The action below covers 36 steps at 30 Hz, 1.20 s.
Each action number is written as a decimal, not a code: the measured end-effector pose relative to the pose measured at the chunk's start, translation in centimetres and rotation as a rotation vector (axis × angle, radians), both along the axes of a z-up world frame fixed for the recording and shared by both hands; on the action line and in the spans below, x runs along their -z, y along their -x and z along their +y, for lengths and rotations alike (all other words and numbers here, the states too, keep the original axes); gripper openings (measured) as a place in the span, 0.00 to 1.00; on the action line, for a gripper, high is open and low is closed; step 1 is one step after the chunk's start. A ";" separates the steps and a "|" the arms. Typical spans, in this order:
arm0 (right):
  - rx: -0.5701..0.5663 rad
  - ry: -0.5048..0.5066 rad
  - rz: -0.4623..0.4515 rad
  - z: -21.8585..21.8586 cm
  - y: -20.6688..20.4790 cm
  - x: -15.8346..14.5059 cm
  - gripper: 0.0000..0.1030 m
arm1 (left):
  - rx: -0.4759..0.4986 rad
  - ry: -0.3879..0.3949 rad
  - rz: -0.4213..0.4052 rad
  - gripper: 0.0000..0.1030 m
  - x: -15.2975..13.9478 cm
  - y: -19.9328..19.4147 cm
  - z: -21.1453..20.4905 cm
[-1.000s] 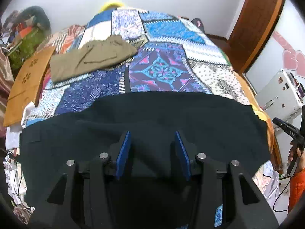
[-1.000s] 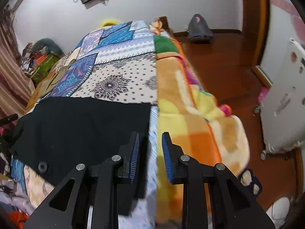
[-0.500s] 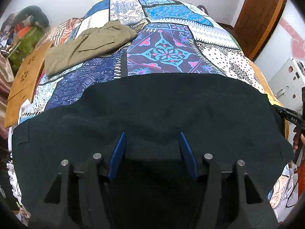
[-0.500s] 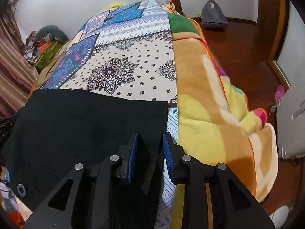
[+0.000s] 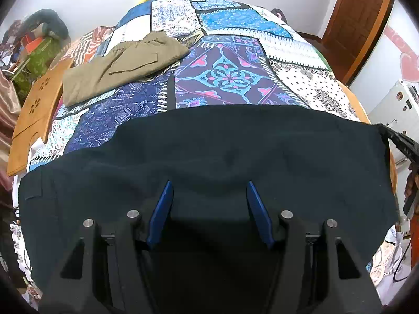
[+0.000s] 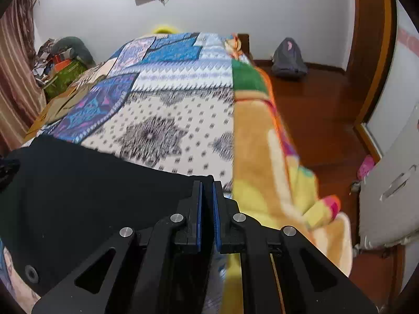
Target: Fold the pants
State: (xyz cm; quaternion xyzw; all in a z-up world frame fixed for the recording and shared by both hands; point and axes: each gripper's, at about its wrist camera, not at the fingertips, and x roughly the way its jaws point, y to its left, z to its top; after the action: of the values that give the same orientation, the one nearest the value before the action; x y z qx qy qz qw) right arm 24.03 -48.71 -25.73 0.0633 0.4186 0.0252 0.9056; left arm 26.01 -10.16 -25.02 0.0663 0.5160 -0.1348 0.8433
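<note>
Black pants (image 5: 222,151) lie spread across the near end of a patchwork quilt (image 5: 225,76). My left gripper (image 5: 209,191) is open, its blue pads wide apart over the pants' near edge, with dark cloth between and under them. In the right wrist view the pants (image 6: 91,183) fill the lower left. My right gripper (image 6: 207,185) is shut on the pants' far right corner, at the quilt's edge. Its tip also shows in the left wrist view (image 5: 398,141) at the pants' right end.
Folded olive pants (image 5: 117,65) lie further up the quilt at the left. A wooden board (image 5: 34,110) leans at the bed's left side. An orange-yellow blanket (image 6: 269,157) hangs off the right edge. A grey bag (image 6: 288,57) sits on the wood floor. A white cabinet (image 6: 392,178) stands at the right.
My right gripper has closed from open onto the pants' corner. My left gripper has stayed open and shifted forward over the pants. The pants' far edge has spread further up the quilt.
</note>
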 end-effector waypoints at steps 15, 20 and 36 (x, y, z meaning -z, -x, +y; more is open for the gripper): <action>0.051 0.083 0.136 -0.2 -1.7 2.4 0.07 | -0.200 0.019 -0.106 0.57 -4.0 -0.3 8.5; 0.069 0.054 0.102 0.0 -0.2 0.1 0.33 | -0.303 -0.023 -0.170 0.65 -5.7 -0.2 15.2; 0.159 0.017 0.151 2.8 -0.7 1.3 0.36 | -0.466 0.013 -0.037 0.78 1.5 -3.1 29.9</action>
State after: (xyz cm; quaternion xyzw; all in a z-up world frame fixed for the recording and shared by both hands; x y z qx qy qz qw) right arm 24.69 -45.89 -27.04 0.0903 0.4793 -0.0552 0.8712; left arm 29.15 19.75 -26.52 -0.0577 0.5009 0.0617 0.8613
